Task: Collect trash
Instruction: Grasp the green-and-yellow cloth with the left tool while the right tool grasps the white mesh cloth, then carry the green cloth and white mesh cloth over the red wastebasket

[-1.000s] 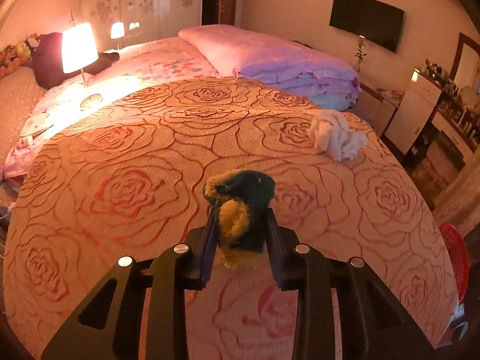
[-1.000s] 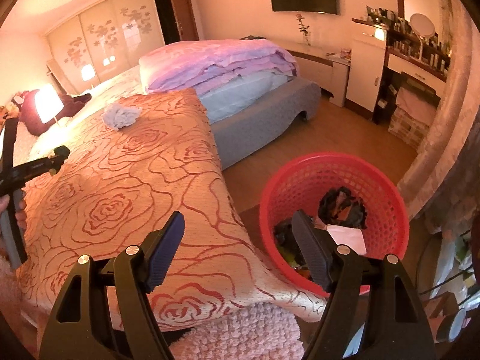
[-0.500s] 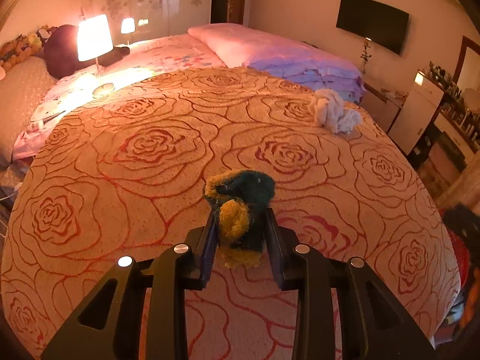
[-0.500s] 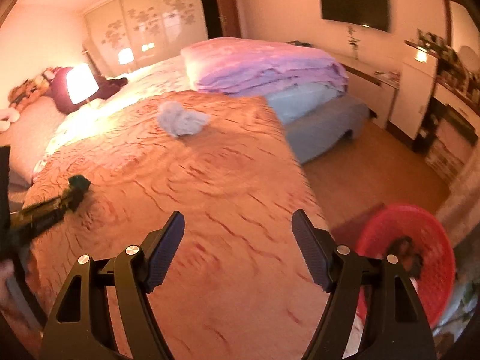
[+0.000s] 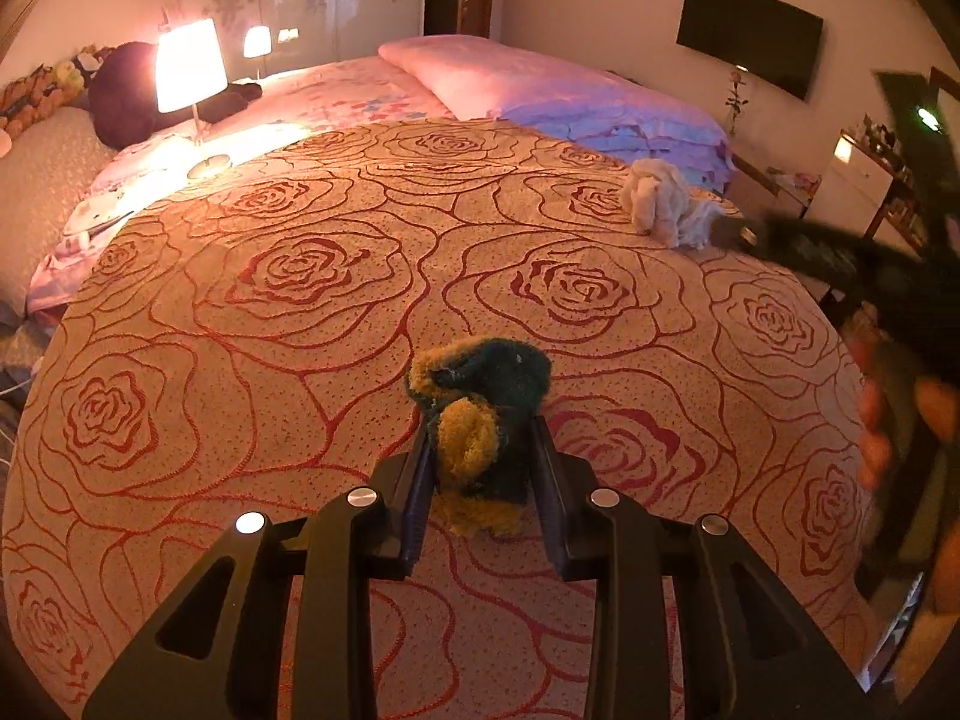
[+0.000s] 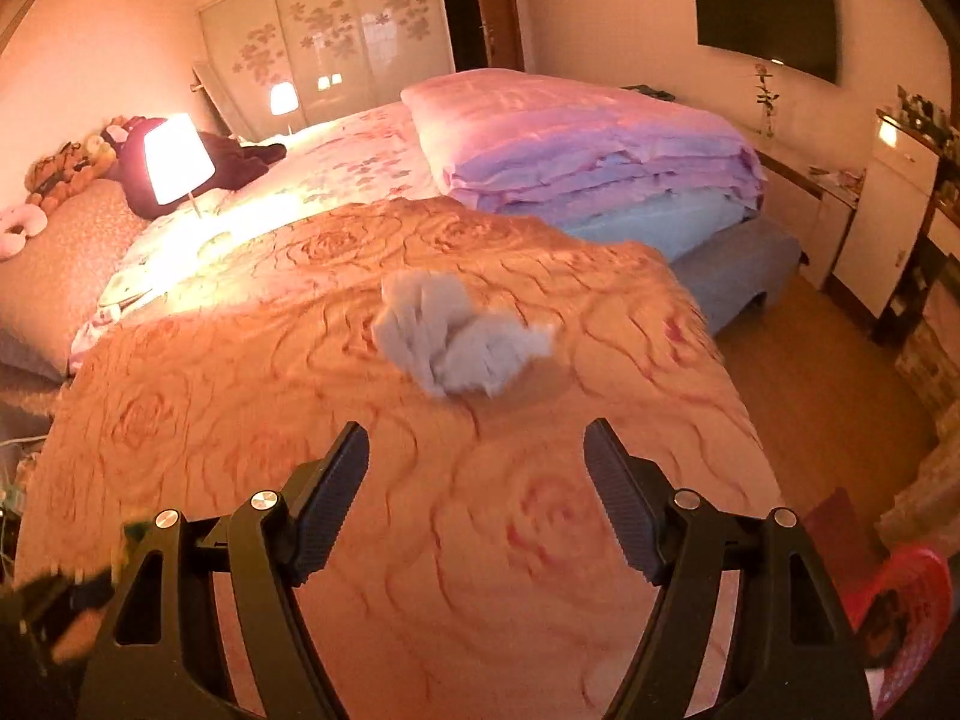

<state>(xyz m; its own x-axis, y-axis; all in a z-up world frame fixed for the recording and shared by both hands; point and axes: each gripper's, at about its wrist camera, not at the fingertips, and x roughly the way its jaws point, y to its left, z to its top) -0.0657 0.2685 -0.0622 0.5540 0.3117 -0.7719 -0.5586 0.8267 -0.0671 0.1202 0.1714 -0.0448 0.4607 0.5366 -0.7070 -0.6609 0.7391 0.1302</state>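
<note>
My left gripper point(image 5: 480, 468) is shut on a fuzzy green and yellow rag point(image 5: 480, 408), held above the rose-patterned bedspread point(image 5: 300, 276). A crumpled white cloth point(image 5: 663, 204) lies on the bedspread at the far right; in the right wrist view it point(image 6: 456, 342) lies just ahead of my right gripper point(image 6: 477, 480), which is open and empty above the bedspread point(image 6: 210, 408). The right gripper also shows, blurred, in the left wrist view point(image 5: 744, 234), close beside the white cloth. A red basket point(image 6: 906, 606) with dark trash in it stands on the floor at the lower right.
A lit lamp point(image 5: 189, 69) stands on the bed's far left side. Folded pink and blue quilts point(image 6: 588, 150) lie at the back. A dark plush toy point(image 5: 129, 90) sits by the lamp. A white cabinet point(image 6: 888, 222) and a wall TV point(image 6: 765, 21) are on the right.
My right gripper has swung left from over the red basket to over the bed, close to the white cloth. My left gripper still holds the rag and has moved a little over the bed.
</note>
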